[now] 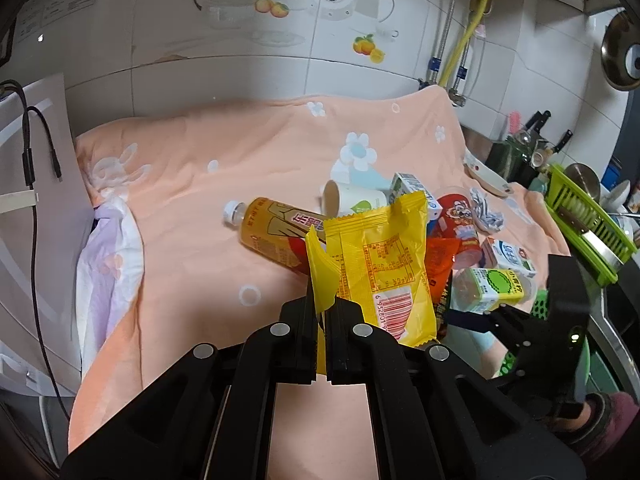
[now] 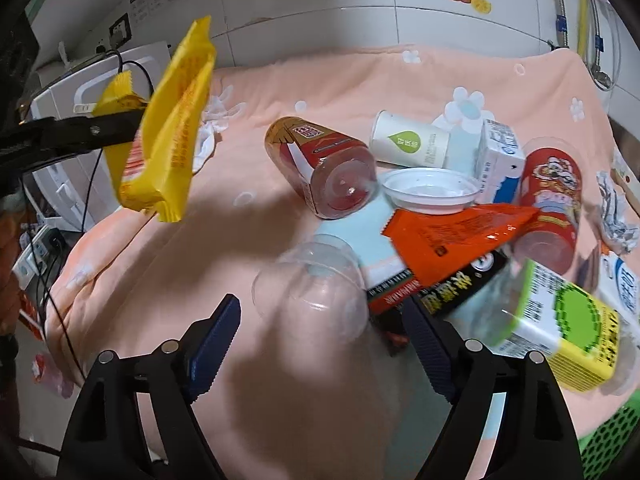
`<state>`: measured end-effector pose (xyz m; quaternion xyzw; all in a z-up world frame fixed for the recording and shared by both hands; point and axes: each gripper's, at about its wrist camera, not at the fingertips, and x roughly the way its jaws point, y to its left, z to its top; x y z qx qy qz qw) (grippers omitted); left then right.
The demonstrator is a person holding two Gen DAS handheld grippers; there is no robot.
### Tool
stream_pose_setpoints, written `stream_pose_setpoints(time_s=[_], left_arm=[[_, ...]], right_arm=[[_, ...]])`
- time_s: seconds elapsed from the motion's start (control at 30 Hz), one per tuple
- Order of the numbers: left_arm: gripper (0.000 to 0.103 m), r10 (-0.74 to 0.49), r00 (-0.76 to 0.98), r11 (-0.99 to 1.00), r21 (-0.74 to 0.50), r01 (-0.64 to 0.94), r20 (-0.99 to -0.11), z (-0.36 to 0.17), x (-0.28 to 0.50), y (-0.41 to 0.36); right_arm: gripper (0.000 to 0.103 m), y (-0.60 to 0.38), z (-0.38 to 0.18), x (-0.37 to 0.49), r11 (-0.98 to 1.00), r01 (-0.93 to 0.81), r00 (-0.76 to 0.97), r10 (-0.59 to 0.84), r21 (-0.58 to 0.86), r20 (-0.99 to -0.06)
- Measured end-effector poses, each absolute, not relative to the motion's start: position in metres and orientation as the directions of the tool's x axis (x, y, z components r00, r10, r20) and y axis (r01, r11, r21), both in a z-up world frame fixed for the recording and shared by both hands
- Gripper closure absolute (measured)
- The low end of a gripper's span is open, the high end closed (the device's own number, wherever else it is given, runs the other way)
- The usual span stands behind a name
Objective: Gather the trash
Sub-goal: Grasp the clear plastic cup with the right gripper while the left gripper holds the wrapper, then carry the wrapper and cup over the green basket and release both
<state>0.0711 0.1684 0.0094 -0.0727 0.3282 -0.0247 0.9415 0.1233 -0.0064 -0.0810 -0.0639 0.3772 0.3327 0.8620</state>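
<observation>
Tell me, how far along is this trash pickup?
Early, it seems. No piece shows as binned. In hand: the left claw is shut on the yellow wrapper, lifted off the peach cloth. The right claw is open near a clear plastic cup. Left on the cloth: tea bottle, paper cup, orange wrapper, cartons.

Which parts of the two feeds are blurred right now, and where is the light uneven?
Right wrist: clear cup and green-label bottle near the right gripper are smeared; cloth is shadowed beneath the yellow wrapper. Left wrist: sharp; wall tiles darken toward the edges, fisheye-bent.
</observation>
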Motion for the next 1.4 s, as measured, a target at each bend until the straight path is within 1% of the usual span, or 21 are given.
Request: stream_pose_setpoints(time_s=[0.2,0.27,0.3,0.33,0.37,0.6,0.87,1.1,1.4], left_arm=[[0.102,-0.096,0.785,0.987,-0.163,-0.007,-0.613,0.007,0.070,0.173],[0.102,-0.097,0.785,0.987,-0.163,-0.005,-0.611,0.008,0.070,0.172],[0.102,-0.099,0.785,0.986,-0.164,-0.003,-0.611,0.007,0.070,0.172],[0.102,-0.100,0.785,0.987,-0.163,-0.001,-0.611,0.007,0.070,0.171],[0.102,-0.101,0.785,0.987,-0.162,0.001,-0.611,0.007,0.070,0.172],[0.102,-0.120,0.786,0.986,-0.167,0.021,-0.607,0.008,0.072,0.163],[0.102,-0.190,0.779,0.980,-0.167,0.110,-0.598,0.011,0.075,0.126],[0.102,-0.285,0.747,0.959,-0.167,0.231,-0.600,0.010,0.079,0.073],[0.102,-0.409,0.663,0.901,-0.161,0.403,-0.627,-0.003,0.086,-0.010]], right_arm=[[0.023,0.008,-0.090,0.127,0.791,-0.602,0.518,0.489,0.108,-0.702],[0.027,0.008,-0.091,0.129,0.798,-0.594,0.523,0.479,0.102,-0.705],[0.032,0.008,-0.092,0.129,0.803,-0.589,0.530,0.472,0.095,-0.704],[0.040,0.008,-0.091,0.129,0.801,-0.590,0.530,0.476,0.098,-0.702],[0.042,0.007,-0.091,0.129,0.797,-0.594,0.520,0.487,0.112,-0.701],[0.043,-0.011,-0.077,0.116,0.802,-0.582,0.548,0.509,0.135,-0.664],[0.043,-0.061,-0.054,0.091,0.839,-0.516,0.605,0.502,0.175,-0.618],[0.043,-0.119,-0.048,0.065,0.899,-0.394,0.678,0.425,0.192,-0.599],[0.043,-0.209,-0.054,0.030,0.972,-0.166,0.760,0.234,0.167,-0.607]])
